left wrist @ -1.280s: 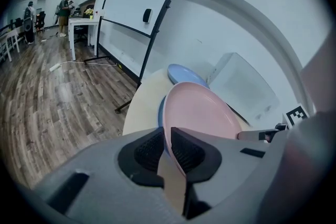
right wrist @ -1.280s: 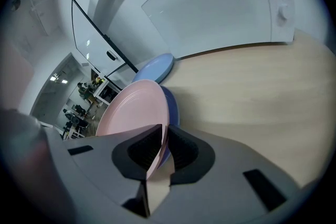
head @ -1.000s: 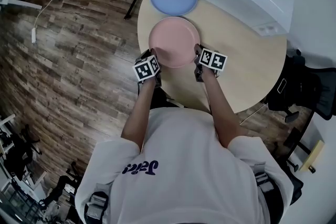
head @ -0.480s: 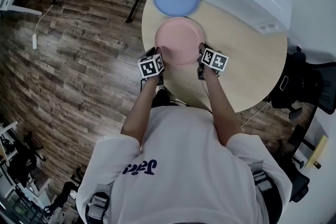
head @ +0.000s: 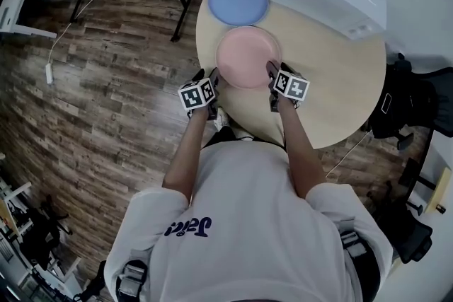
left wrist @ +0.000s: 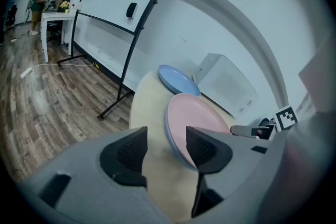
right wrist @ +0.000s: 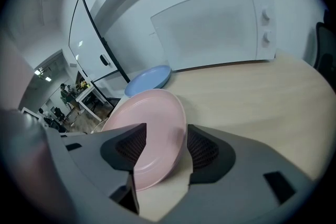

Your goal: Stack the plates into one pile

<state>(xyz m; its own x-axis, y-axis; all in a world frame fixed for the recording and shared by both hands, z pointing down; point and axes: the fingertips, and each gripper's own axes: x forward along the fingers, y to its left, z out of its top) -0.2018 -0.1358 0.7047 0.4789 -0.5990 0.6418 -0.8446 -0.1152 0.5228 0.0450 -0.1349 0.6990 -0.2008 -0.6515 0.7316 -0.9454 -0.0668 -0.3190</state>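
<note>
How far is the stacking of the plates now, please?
Done: the pink plate lies on the table, released. In hand: nothing; the left gripper and right gripper have just been opening, jaws apart around its rim. Remaining: the blue plate sits apart, beyond it, so these two must be joined into one pile.

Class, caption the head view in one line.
Left gripper and right gripper, jaws just opened, flank the pink plate on the table, its rim between each pair; blue plate beyond.
</note>
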